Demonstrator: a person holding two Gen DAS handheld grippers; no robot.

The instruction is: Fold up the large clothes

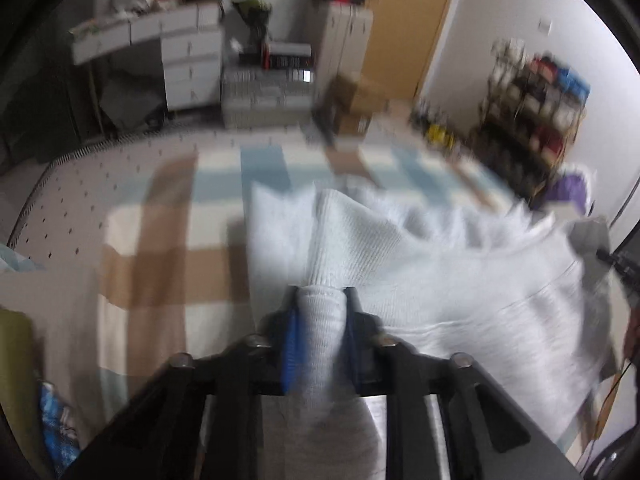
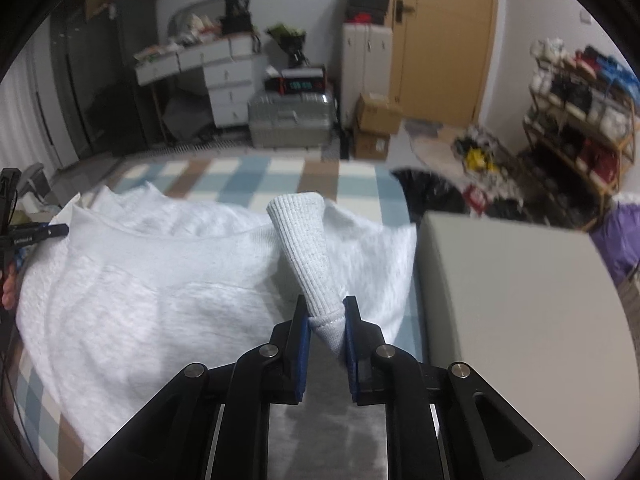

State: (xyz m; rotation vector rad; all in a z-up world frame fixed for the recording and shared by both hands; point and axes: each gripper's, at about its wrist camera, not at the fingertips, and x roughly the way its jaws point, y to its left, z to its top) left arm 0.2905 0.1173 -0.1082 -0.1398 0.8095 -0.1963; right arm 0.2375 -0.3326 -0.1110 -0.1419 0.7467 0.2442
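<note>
Early stage: white sweatshirt (image 2: 168, 280) lay spread on checked bed cover (image 2: 248, 176); left gripper (image 1: 322, 312) and right gripper (image 2: 326, 316) each clamped ribbed cuff, no fold visible yet

No words or numbers can be read in either view. The black box (image 2: 301, 84) on top of the grey suitcase (image 2: 291, 120) has a glowing blue-green screen, but its digits are too blurry to make out. The brown cardboard boxes (image 2: 376, 114) by the door have dark marks that are too small to read.
</note>
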